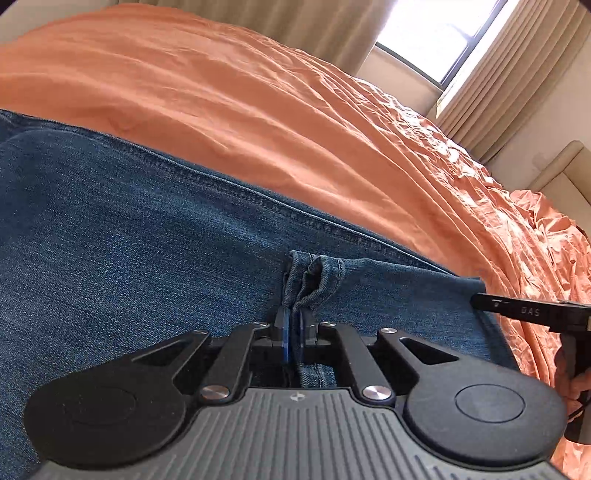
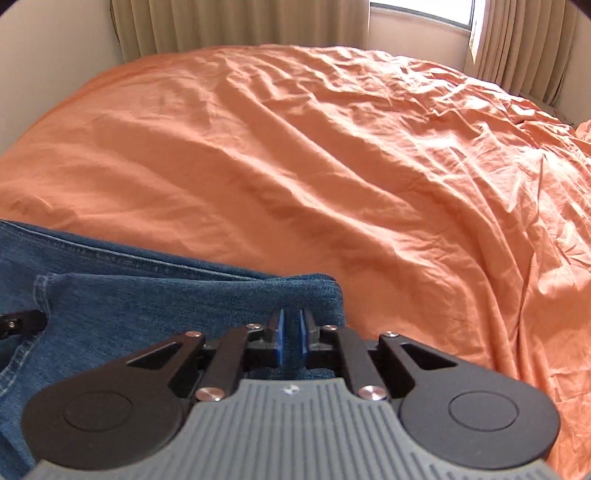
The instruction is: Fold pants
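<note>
Blue denim pants point(image 1: 129, 229) lie spread on a bed covered by a wrinkled orange sheet point(image 1: 258, 110), with beige curtains point(image 2: 240, 22) and a window point(image 1: 439, 33) behind. The left gripper point(image 1: 292, 325) is closed, its blue pads pinching a bunched hem edge of the pants near the fabric's right corner. The right gripper point(image 2: 291, 325) is likewise closed, with a fold of denim clamped between its pads at the pants' right-hand edge, where the denim meets the sheet. In the left wrist view the right gripper's black body enters from the right margin, beside that same corner.
</note>
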A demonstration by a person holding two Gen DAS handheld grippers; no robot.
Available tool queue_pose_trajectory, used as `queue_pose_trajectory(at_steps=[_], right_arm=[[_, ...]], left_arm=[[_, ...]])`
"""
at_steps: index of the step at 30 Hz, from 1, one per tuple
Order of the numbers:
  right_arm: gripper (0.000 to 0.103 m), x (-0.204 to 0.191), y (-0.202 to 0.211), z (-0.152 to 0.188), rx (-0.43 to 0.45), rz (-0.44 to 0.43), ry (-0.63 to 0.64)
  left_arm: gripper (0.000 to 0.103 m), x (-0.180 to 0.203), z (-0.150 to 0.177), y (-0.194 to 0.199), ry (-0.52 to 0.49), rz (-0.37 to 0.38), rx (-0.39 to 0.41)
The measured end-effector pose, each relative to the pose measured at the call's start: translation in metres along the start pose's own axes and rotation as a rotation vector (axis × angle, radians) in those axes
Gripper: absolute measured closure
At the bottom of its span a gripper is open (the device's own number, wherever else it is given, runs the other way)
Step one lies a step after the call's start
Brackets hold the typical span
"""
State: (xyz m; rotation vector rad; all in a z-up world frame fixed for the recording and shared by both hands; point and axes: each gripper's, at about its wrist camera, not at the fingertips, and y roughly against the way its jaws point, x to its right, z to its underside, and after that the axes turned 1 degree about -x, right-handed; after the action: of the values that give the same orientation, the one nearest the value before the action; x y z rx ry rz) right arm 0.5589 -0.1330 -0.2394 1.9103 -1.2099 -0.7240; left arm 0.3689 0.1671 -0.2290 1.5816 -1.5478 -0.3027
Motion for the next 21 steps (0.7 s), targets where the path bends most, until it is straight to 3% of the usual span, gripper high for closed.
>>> queue_pose_trajectory(at_steps=[6, 10, 12, 15, 21], right_arm=[[0.103, -0.003, -0.009, 0.006, -0.002, 0.015, 0.000], [0.101, 0.002, 0.016, 0.007, 0.017, -0.010, -0.012], [0.095, 0.005, 0.037, 0.014, 0.038, -0.045, -0.017], [0.095, 0.006, 0.063, 0.031, 0.048, -0.089, 0.036], [0.096, 0.006, 0.108, 0.075, 0.033, -0.158, 0.194]], left_arm=[[0.097, 0.004, 0.001, -0.001, -0.024, -0.016, -0.001], [0.089, 0.012, -0.003, 0.007, -0.037, -0.036, -0.007], [0.087, 0.016, -0.004, 0.019, -0.037, -0.047, 0.002], [0.082, 0.028, 0.002, 0.044, -0.097, -0.067, 0.045], [0.082, 0.045, 0.022, 0.075, -0.161, -0.022, 0.050]])
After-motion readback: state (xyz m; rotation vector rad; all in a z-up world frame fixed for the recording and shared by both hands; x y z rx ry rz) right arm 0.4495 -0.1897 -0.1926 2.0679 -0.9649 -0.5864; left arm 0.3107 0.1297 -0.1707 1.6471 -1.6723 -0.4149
